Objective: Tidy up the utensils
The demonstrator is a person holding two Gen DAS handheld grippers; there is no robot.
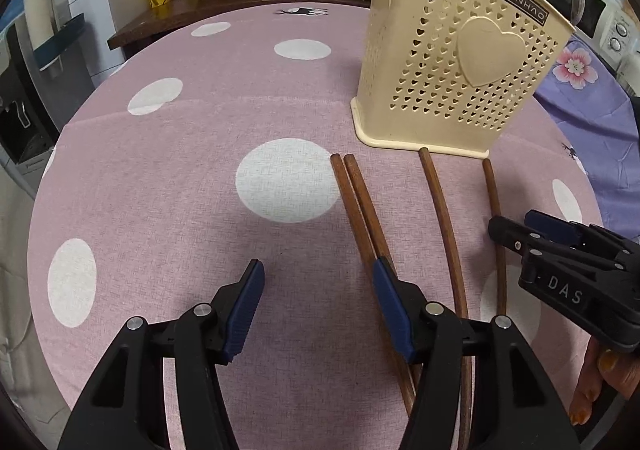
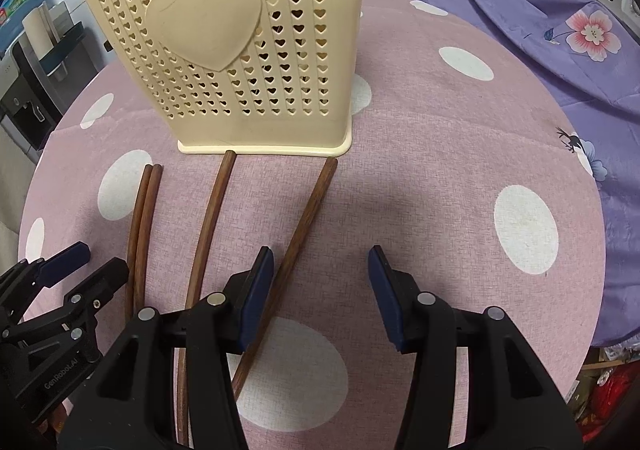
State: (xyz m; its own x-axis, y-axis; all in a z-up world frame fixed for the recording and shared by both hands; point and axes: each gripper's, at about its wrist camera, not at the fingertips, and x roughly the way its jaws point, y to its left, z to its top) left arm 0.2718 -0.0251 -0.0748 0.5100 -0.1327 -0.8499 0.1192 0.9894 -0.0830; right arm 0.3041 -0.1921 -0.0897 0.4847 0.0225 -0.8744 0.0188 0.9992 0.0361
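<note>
- Left tool (image 1: pixel 318 282): black frame with blue ribbed pads, jaws standing apart and gripping nothing. Its right pad (image 1: pixel 390 302) lies over or against the paired brown wooden chopsticks (image 1: pixel 360 202); contact cannot be told.
- Right tool (image 2: pixel 322 274): same build, jaws likewise apart and empty. The outermost brown wooden chopstick (image 2: pixel 310 218) passes just beside and under its left pad (image 2: pixel 260 290), not between the pads.
- Task objects: four slim round sticks lie flat on the pink tabletop with white dots (image 1: pixel 200 170), running away from both tools toward the cream perforated plastic utensil holder with a raised heart (image 1: pixel 460 70). The pair lies side by side, touching; the curved-looking middle chopstick (image 2: pixel 212 218) and the outermost one end against the holder's base.
- Handling, as judged: the sticks look light, stiff and smooth, so they may roll or pivot on the cloth when nudged. Their low profile leaves little to pinch; the pads must straddle a stick and close across its width.
- Suggested hold: the near half of a stick, so the far end can swing up into the holder's open top.
- The holder looks light and may shift if bumped.
</note>
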